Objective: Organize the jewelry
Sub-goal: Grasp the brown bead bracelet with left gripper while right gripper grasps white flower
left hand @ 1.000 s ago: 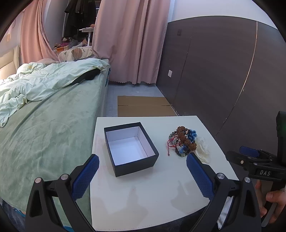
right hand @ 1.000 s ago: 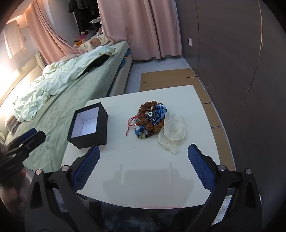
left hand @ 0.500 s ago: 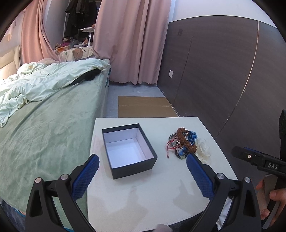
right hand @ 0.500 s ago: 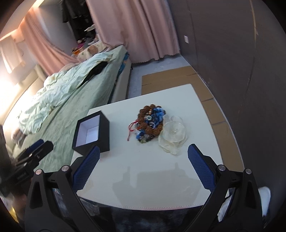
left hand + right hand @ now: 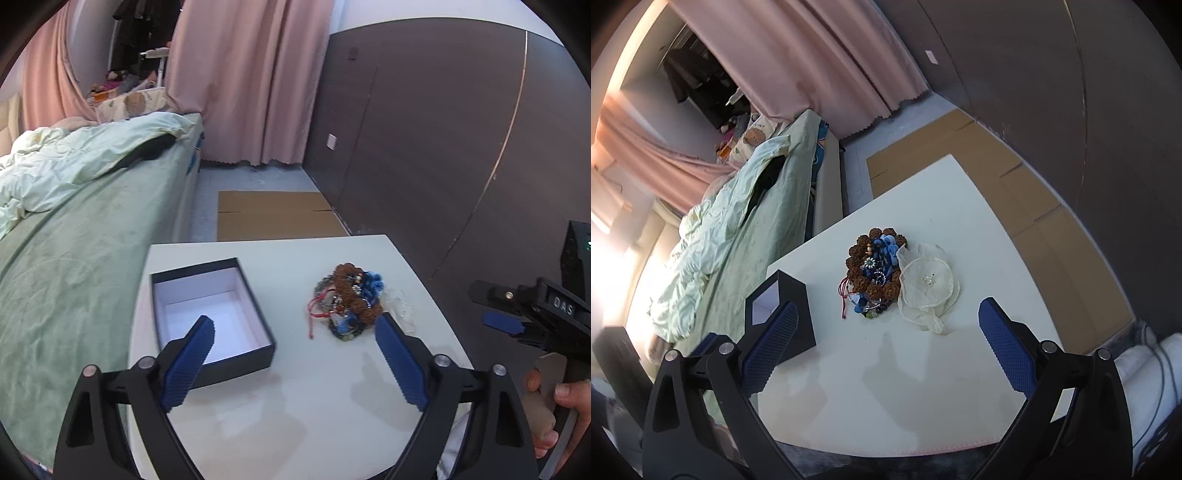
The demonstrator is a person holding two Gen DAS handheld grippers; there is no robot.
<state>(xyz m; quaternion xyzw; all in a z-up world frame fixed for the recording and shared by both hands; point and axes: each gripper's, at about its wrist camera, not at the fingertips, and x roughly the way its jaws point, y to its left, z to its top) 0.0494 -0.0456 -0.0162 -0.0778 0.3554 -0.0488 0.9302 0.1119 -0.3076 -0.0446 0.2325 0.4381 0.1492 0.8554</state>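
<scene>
In the left wrist view the left claw [image 5: 293,360] fills the lower part of the frame, its blue pads spread wide with only bare table between them; its jaws have just been closing a little, and they pinch nothing. The white table [image 5: 317,402] carries an open black box [image 5: 210,314] with a white inside at centre left, partly behind the claw's left pad. The jewelry pile [image 5: 347,301], a tangle of brown beads, blue pieces and a red cord, lies right of centre, just above the tip of the right pad and apart from it. At the right edge a hand [image 5: 554,413] grips the handle of the right claw [image 5: 506,314], seen side-on.

In the right wrist view the right claw [image 5: 886,345] is spread across the lower frame, nothing between its pads. The jewelry pile [image 5: 873,271] sits in the middle of the frame, above the gap between the pads and well clear of both. A pale gauzy flower [image 5: 927,284] touches its right side. The black box [image 5: 783,306] stands at the left, behind the left pad
</scene>
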